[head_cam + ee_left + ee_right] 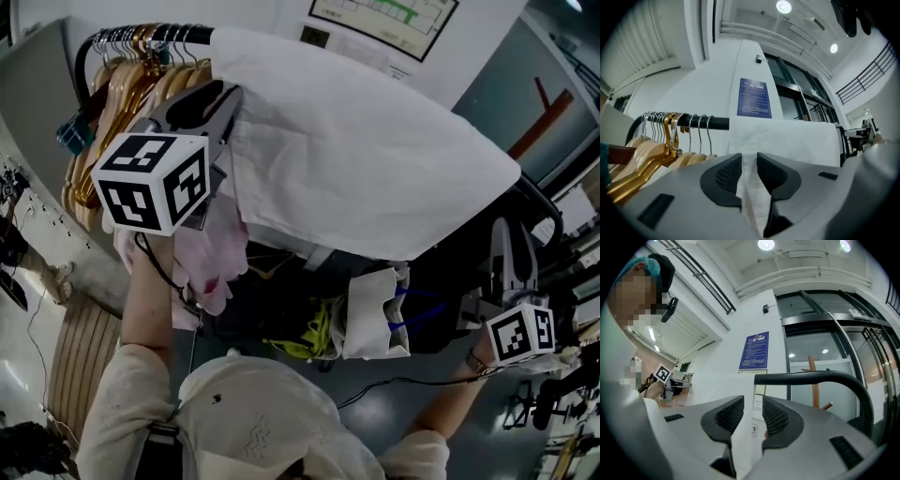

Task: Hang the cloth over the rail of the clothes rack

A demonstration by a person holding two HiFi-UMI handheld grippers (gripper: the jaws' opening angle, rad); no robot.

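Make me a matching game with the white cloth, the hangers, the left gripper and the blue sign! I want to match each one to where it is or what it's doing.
Things:
1. white cloth
2. wooden hangers
3. left gripper
4. blue sign

Places or states:
A. shut on a fold of the cloth
B. up on the wall
C. draped over the rail
D. hooked on the rail, beside the cloth

Pairs: 1-C, 2-D, 3-A, 4-B
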